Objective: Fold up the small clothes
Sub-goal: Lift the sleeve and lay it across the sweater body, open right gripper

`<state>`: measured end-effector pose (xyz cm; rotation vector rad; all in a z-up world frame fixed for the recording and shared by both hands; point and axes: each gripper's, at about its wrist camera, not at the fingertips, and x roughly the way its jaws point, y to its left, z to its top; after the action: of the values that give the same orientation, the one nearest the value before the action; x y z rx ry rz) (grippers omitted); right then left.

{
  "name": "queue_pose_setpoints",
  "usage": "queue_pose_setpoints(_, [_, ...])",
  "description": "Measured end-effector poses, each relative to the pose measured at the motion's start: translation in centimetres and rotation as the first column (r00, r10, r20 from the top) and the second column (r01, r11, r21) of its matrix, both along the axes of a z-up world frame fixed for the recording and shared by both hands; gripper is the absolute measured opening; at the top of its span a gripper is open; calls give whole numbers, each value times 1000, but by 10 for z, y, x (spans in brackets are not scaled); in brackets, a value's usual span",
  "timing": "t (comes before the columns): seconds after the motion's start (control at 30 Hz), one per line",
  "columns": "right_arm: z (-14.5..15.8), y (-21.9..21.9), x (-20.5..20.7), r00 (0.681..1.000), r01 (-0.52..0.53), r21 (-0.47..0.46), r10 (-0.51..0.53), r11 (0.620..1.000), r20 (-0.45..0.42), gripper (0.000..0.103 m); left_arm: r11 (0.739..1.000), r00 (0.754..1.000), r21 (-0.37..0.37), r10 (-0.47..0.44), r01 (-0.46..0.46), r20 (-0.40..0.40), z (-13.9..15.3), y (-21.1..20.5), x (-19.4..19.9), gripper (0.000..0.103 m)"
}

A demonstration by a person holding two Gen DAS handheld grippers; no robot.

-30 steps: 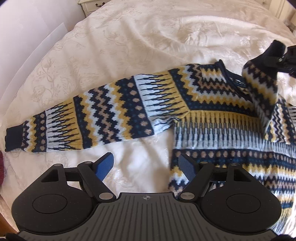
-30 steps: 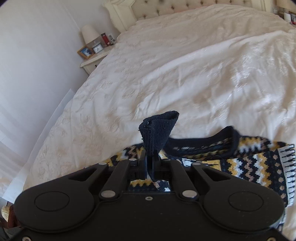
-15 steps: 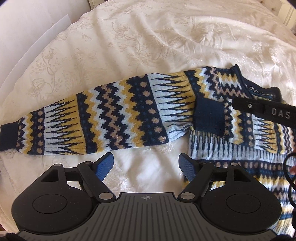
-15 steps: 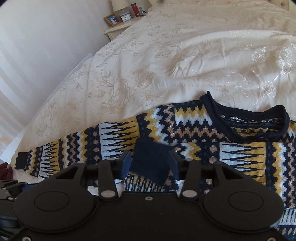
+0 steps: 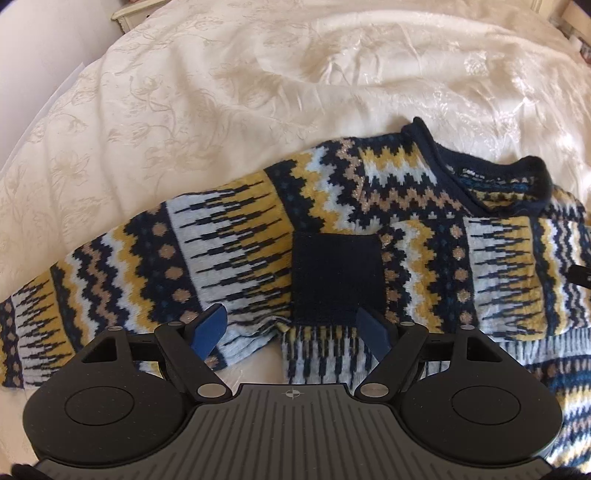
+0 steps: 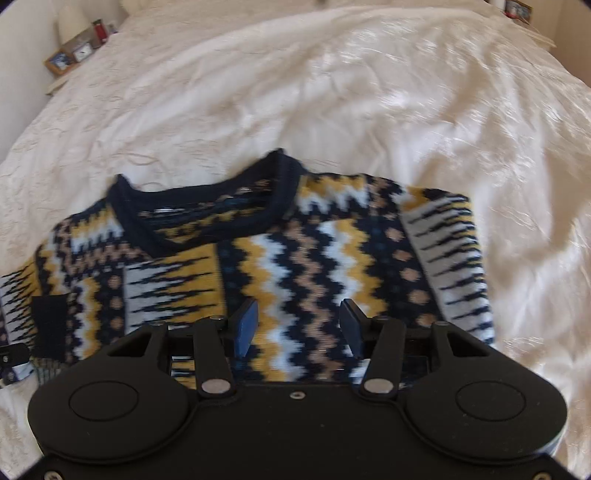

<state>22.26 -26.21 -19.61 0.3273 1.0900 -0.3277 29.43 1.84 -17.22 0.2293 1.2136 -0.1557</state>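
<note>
A knitted sweater (image 5: 369,206) in navy, yellow, tan and pale blue zigzags lies flat on the bed. One sleeve is folded across its chest (image 6: 303,266), and that sleeve's navy cuff (image 5: 336,277) rests near the armpit. The other sleeve (image 5: 129,266) stretches out to the left. My left gripper (image 5: 291,332) hovers open just above the navy cuff, holding nothing. My right gripper (image 6: 299,325) is open over the folded sleeve, with nothing between its fingers. The navy neckband (image 6: 207,206) lies beyond it.
A cream embroidered bedspread (image 5: 221,92) covers the bed all around the sweater. A nightstand (image 6: 74,55) with frames, a lamp and a red item stands at the far left. A white bedside cabinet corner (image 5: 129,11) shows at the upper left.
My right gripper carried the sleeve cuff across the sweater, laid it on the chest, opened and moved right. My left gripper slid right toward the cuff.
</note>
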Motion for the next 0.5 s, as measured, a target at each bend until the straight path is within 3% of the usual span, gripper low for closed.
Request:
queue_pose_setpoints(0.1, [-11, -17, -3, 998, 31, -16, -32, 999, -45, 63, 998, 999, 57, -7, 10, -49, -28, -10, 8, 77])
queue_pose_setpoints(0.23, [-20, -18, -3, 999, 2, -23, -4, 1000, -54, 65, 998, 998, 61, 17, -13, -59, -48, -11, 11, 79])
queue_pose_setpoints(0.33, [-21, -10, 0, 999, -11, -38, 9, 999, -50, 77, 995, 999, 95, 9, -5, -49, -52, -13, 10, 87])
queue_pose_setpoints(0.4, [-23, -6, 2, 999, -14, -29, 12, 999, -50, 98, 987, 1000, 162, -11, 15, -27, -55, -18, 8, 103])
queue_pose_setpoints(0.5, [-23, -1, 5, 998, -10, -46, 7, 999, -59, 101, 975, 998, 210, -65, 68, -20, -57, -24, 7, 103])
